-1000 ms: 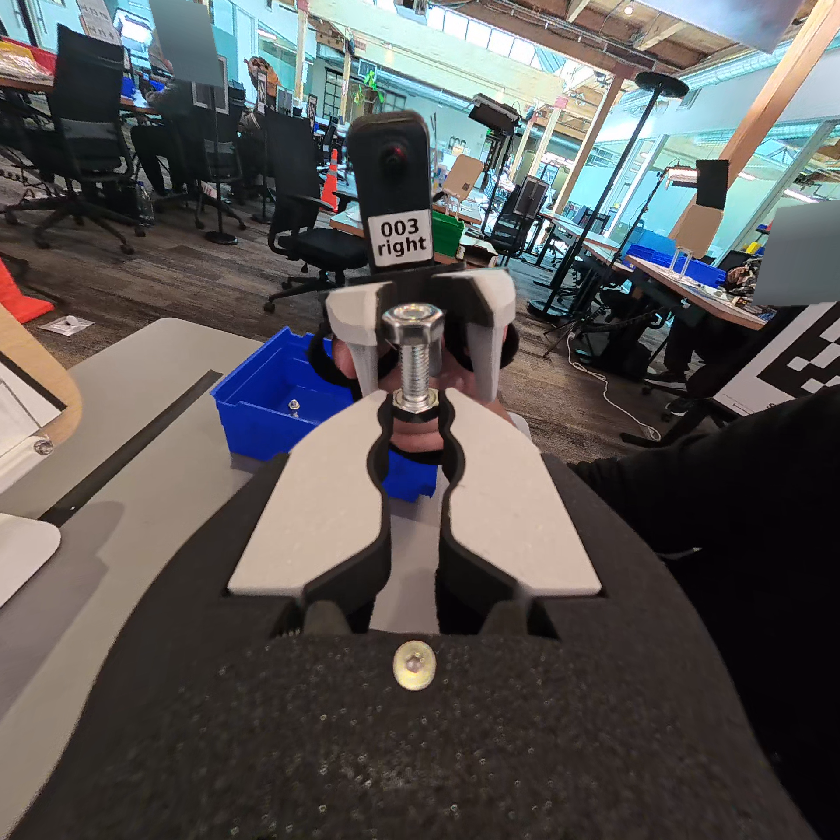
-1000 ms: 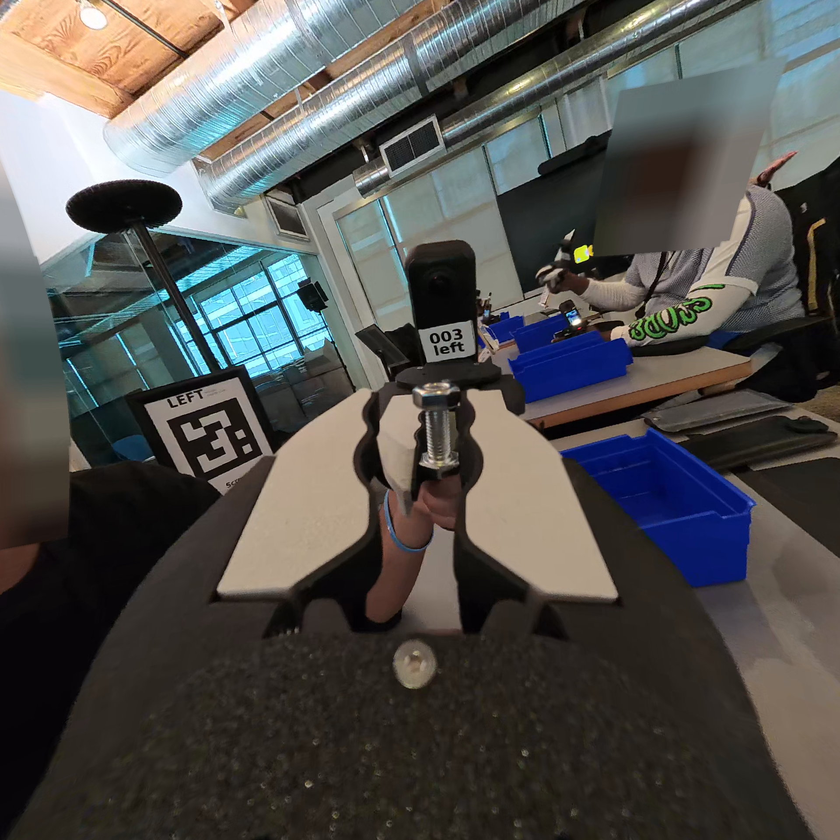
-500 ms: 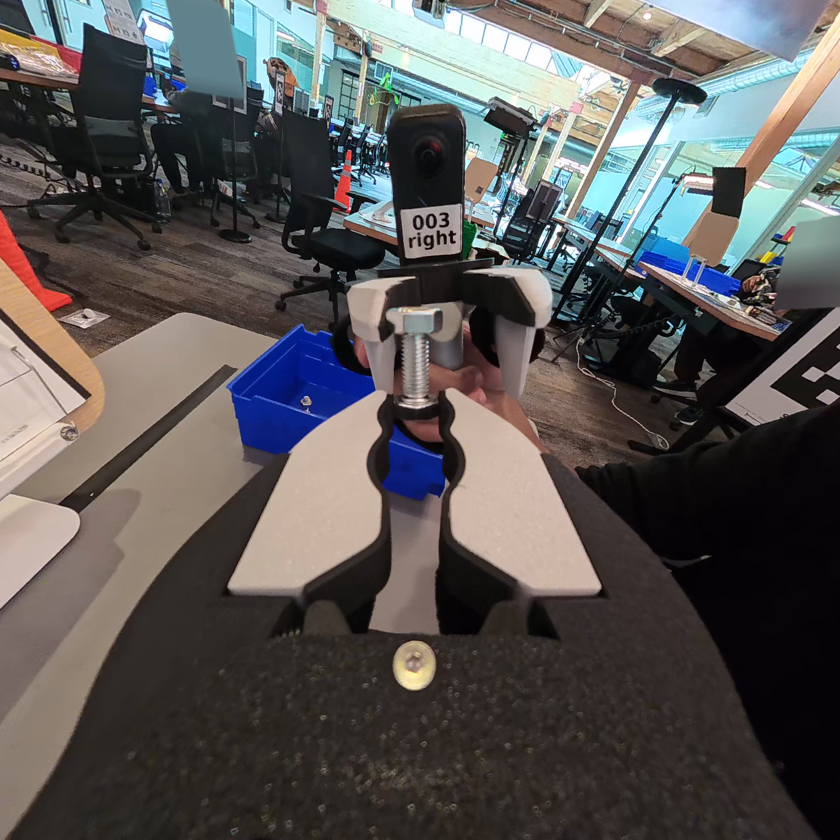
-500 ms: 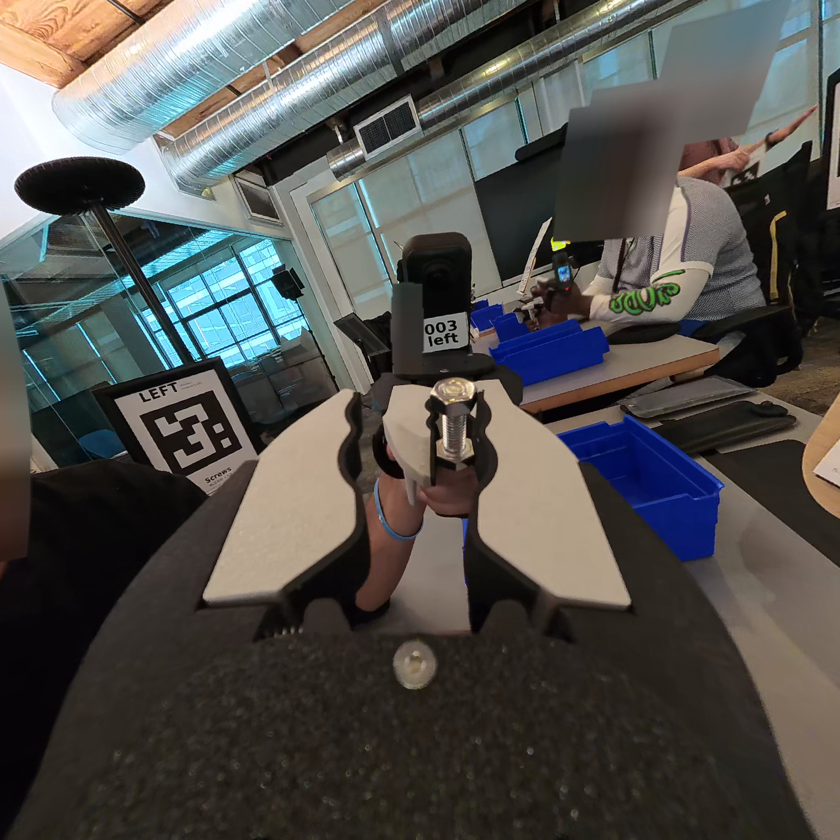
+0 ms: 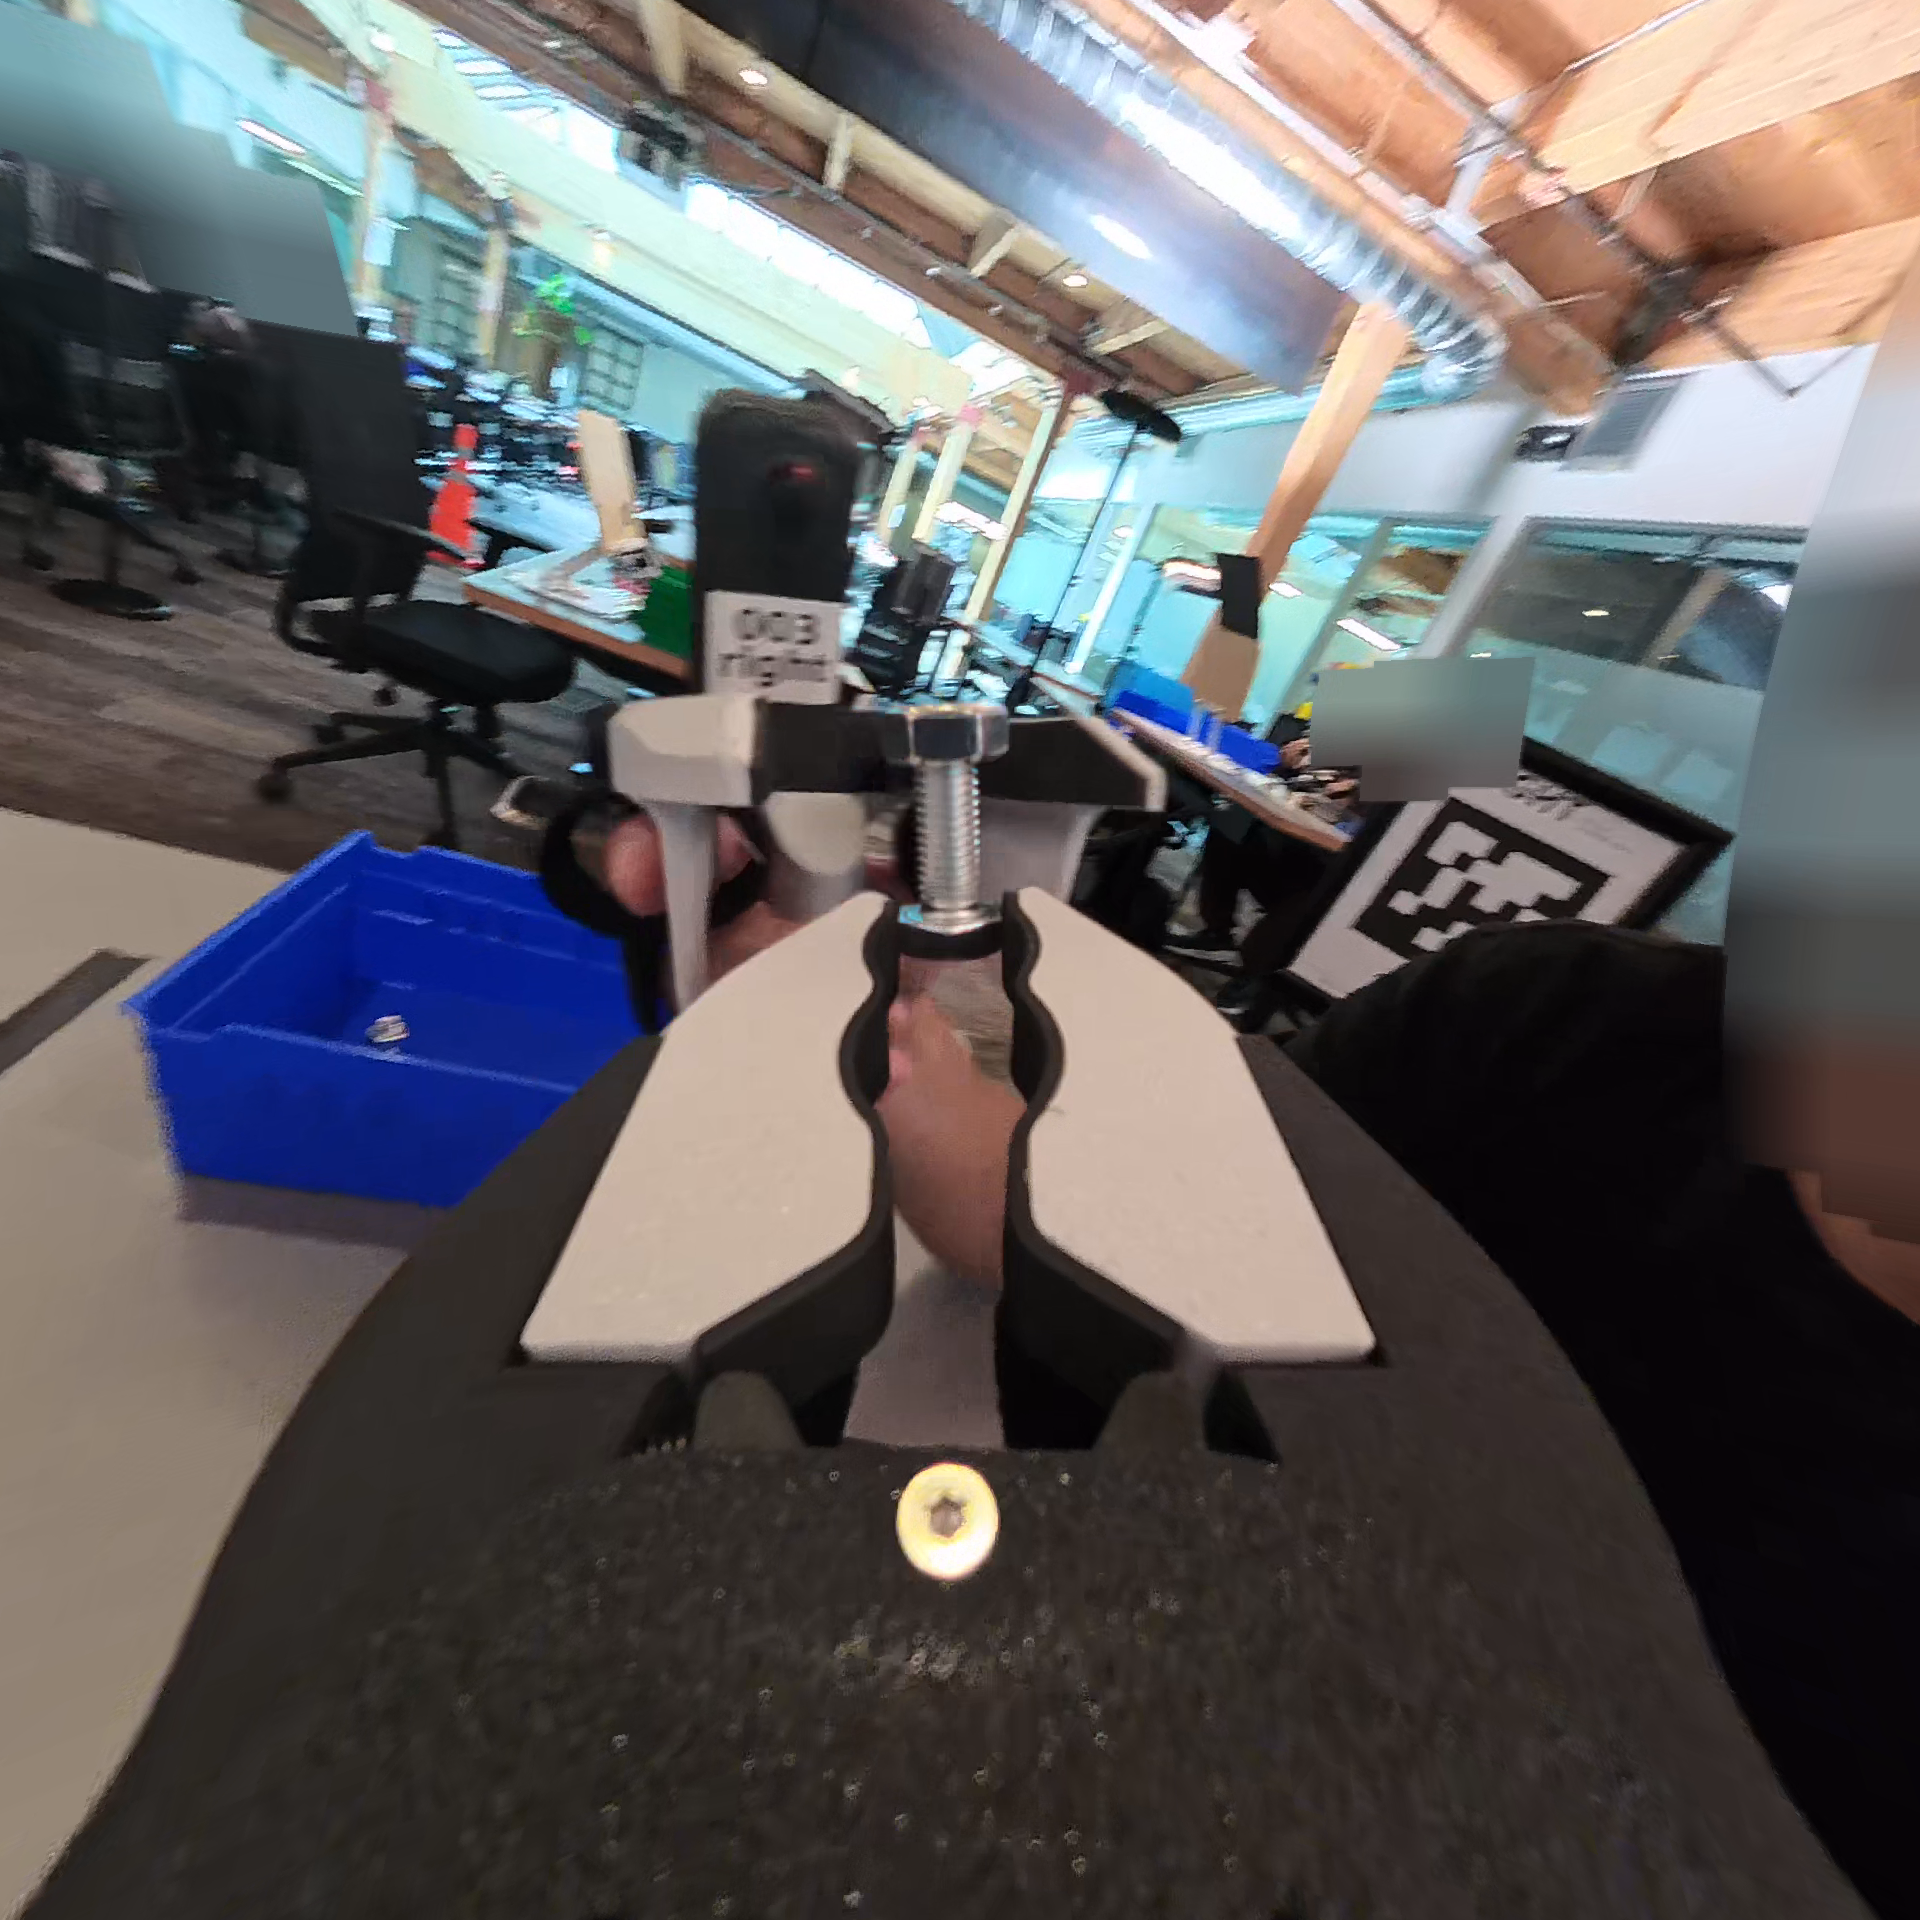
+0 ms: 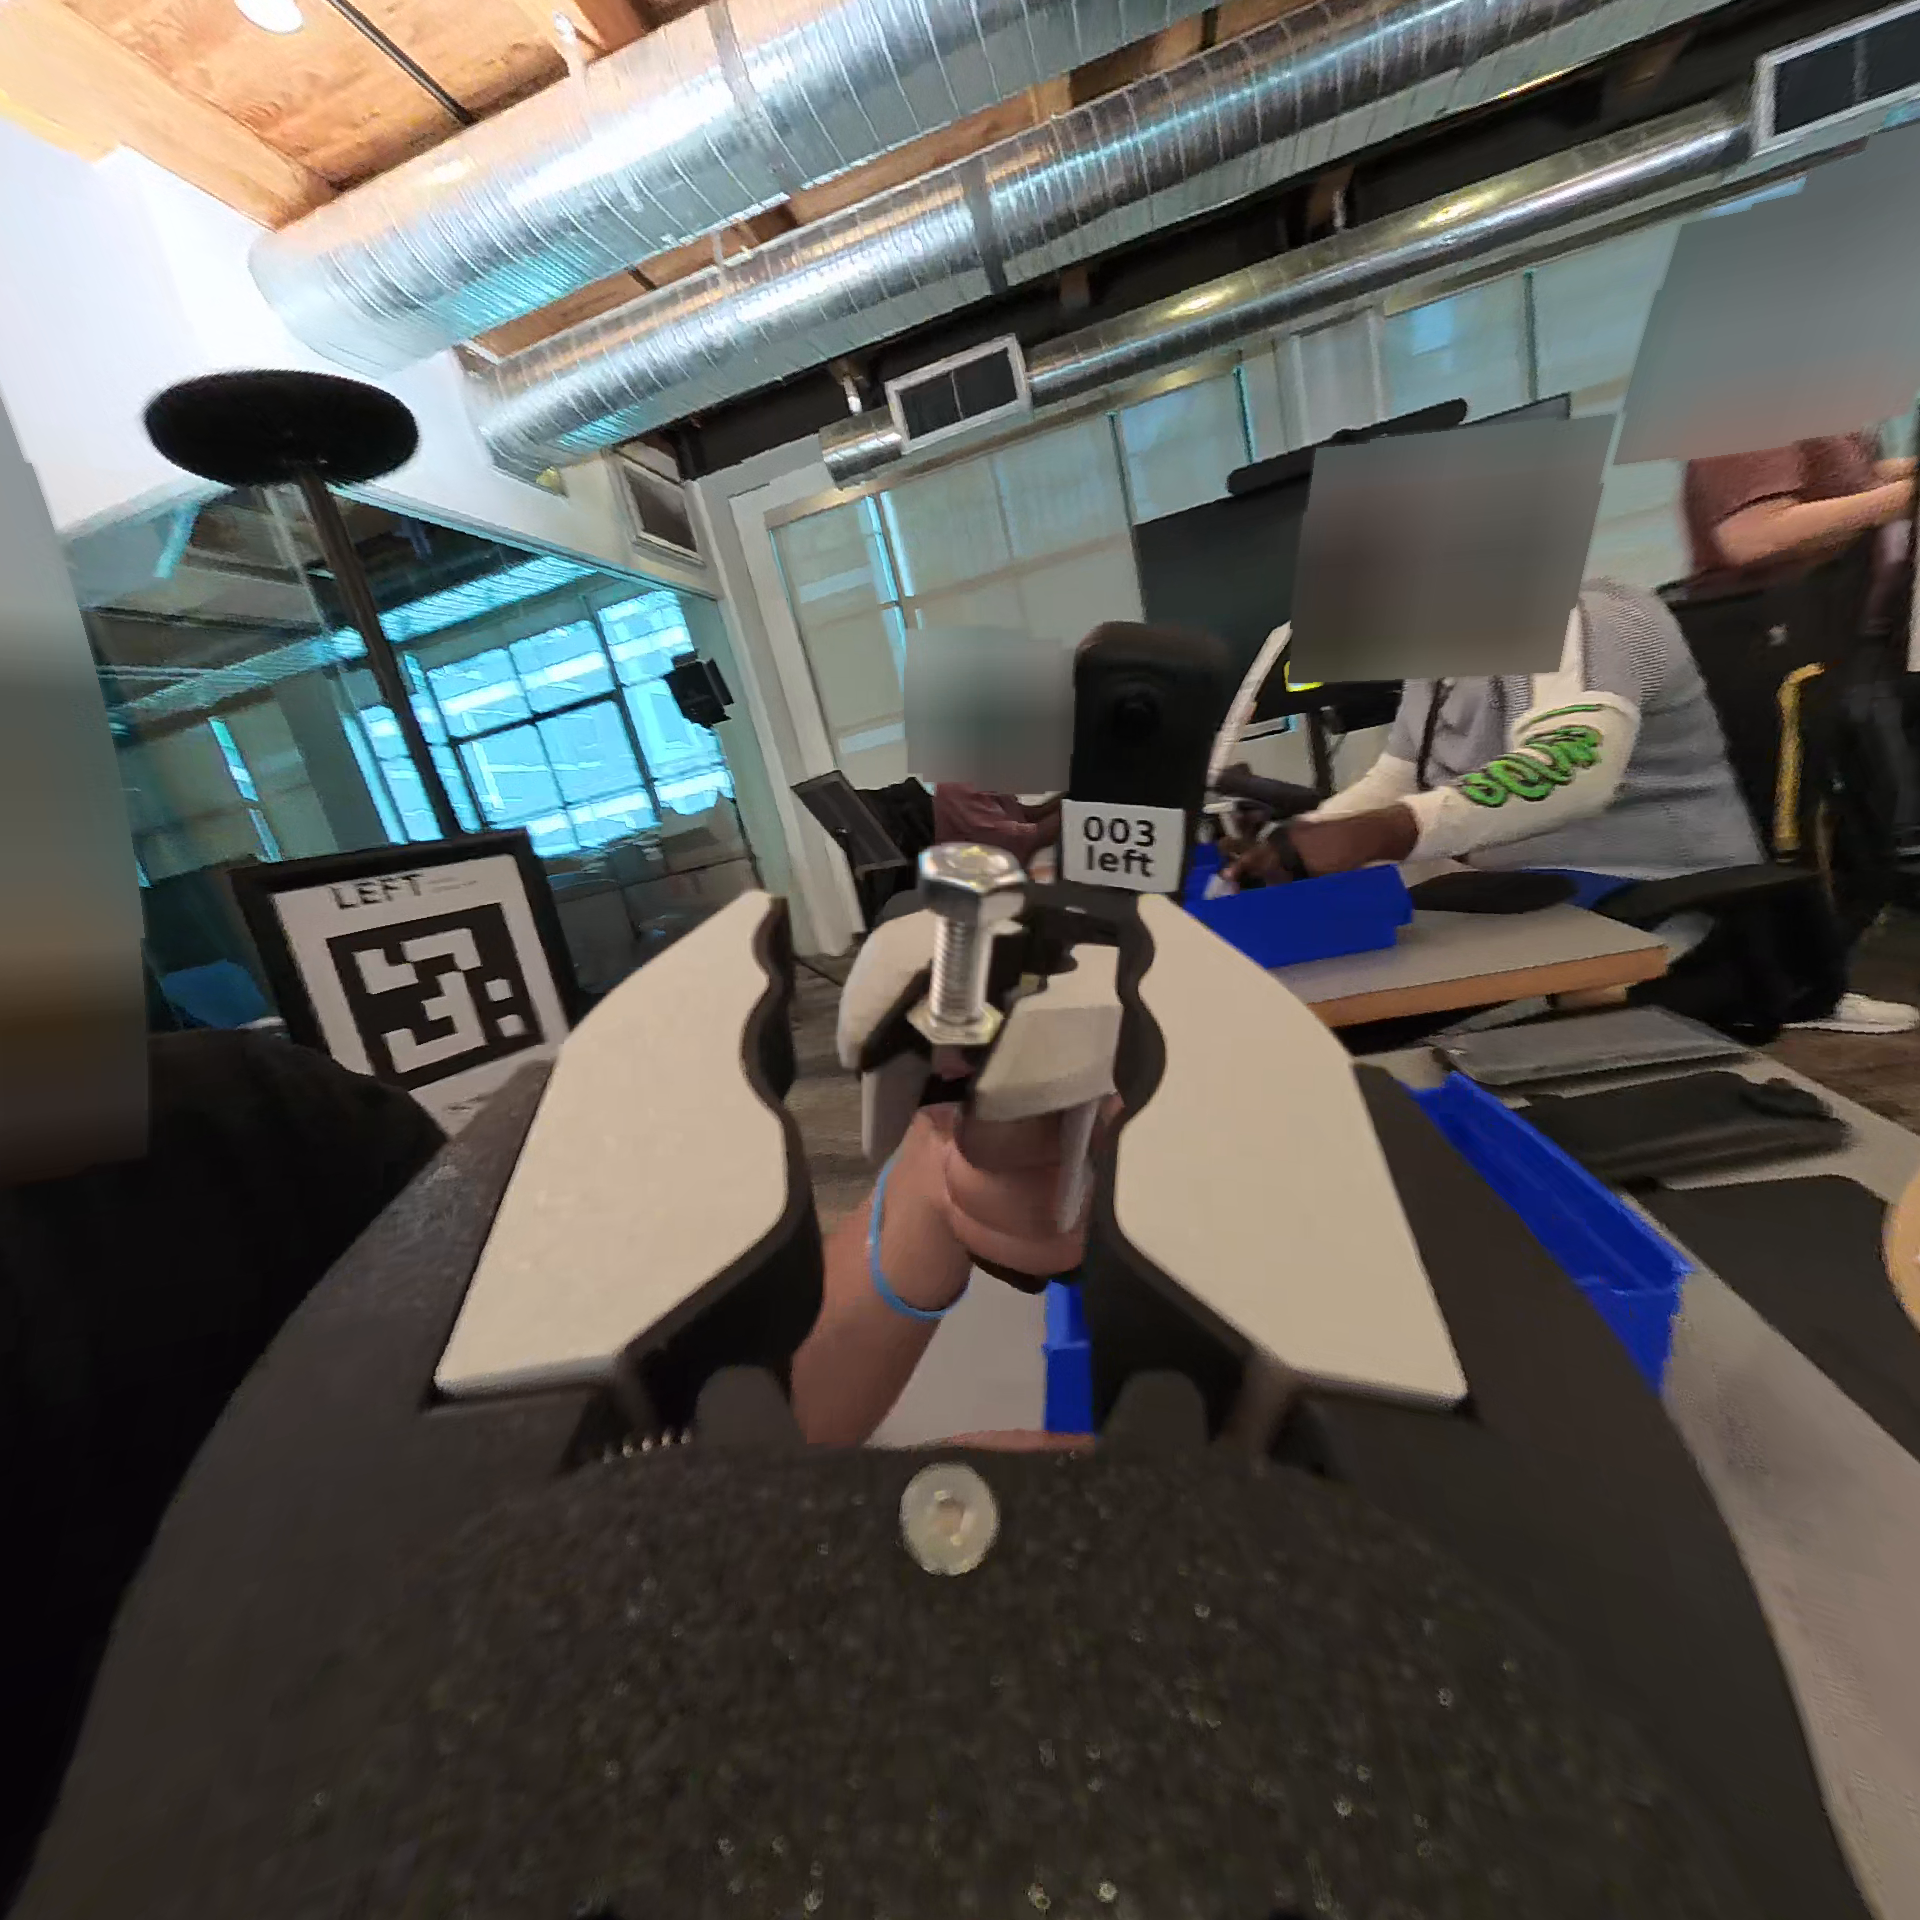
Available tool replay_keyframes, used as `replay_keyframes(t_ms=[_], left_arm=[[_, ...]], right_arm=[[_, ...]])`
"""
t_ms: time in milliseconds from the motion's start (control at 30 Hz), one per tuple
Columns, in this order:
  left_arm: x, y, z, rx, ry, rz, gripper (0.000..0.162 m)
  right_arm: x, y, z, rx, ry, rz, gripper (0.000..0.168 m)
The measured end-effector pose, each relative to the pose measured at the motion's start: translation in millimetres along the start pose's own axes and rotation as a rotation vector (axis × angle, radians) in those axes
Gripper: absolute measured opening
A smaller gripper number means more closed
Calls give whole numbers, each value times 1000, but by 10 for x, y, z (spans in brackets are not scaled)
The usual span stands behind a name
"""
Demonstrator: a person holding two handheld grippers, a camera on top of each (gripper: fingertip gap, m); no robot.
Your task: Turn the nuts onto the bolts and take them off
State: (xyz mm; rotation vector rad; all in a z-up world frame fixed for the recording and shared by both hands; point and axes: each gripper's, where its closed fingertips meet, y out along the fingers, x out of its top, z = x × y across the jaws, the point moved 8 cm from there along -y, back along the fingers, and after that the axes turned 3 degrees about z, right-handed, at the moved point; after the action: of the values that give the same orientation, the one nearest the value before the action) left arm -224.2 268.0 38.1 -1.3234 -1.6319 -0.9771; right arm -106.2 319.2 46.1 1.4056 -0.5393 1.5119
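My left claw (image 5: 951, 920), two grey fingers with wavy black inner edges, is pinched on a silver hexagonal steel nut (image 5: 948, 916) right at its fingertips. A shiny threaded steel bolt (image 5: 948, 821) stands upright out of that nut, its hexagonal head on top, straight ahead of my left fingertips. My right claw (image 6: 961, 935) is spread wide, its fingers to either side of the bolt and touching neither it nor the nut; from the left wrist view it faces me just beyond the bolt. Seen past my right claw, the bolt leans slightly left. To the left of my left claw, a blue plastic bin (image 5: 312, 1112) sits on a pale grey tabletop (image 5: 94, 1351), with one small silver metal part (image 5: 387, 1030) lying inside it. A black and white square marker board (image 5: 1496, 883) stands to the right.
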Motion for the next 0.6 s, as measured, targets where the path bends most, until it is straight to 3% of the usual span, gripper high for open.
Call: replay_keyframes(t_ms=[133, 200, 300, 333, 400, 467, 600], left_arm=[[-23, 14, -112, -216, -42, 7, 17], [-48, 44, -121, -257, -60, 25, 17], [-88, 90, -93, -260, -74, 52, 17], [-96, 99, -81, -262, -83, 55, 17], [-102, 109, -72, -258, -80, 57, 17], [-78, 95, -48, -182, -55, 44, 17], [-8, 22, 17, 243, 154, 77, 17]], right_arm=[[14, -63, 9, 201, 128, -51, 40], [-6, -58, 29, 298, 196, -43, 41], [-45, -12, 65, 326, 184, -2, 38], [-50, -6, 76, 323, 165, 5, 23], [-40, -7, 73, 298, 133, 21, 18], [-15, -26, 41, 231, 120, 19, 18], [38, -82, -68, -65, 67, 63, 18]])
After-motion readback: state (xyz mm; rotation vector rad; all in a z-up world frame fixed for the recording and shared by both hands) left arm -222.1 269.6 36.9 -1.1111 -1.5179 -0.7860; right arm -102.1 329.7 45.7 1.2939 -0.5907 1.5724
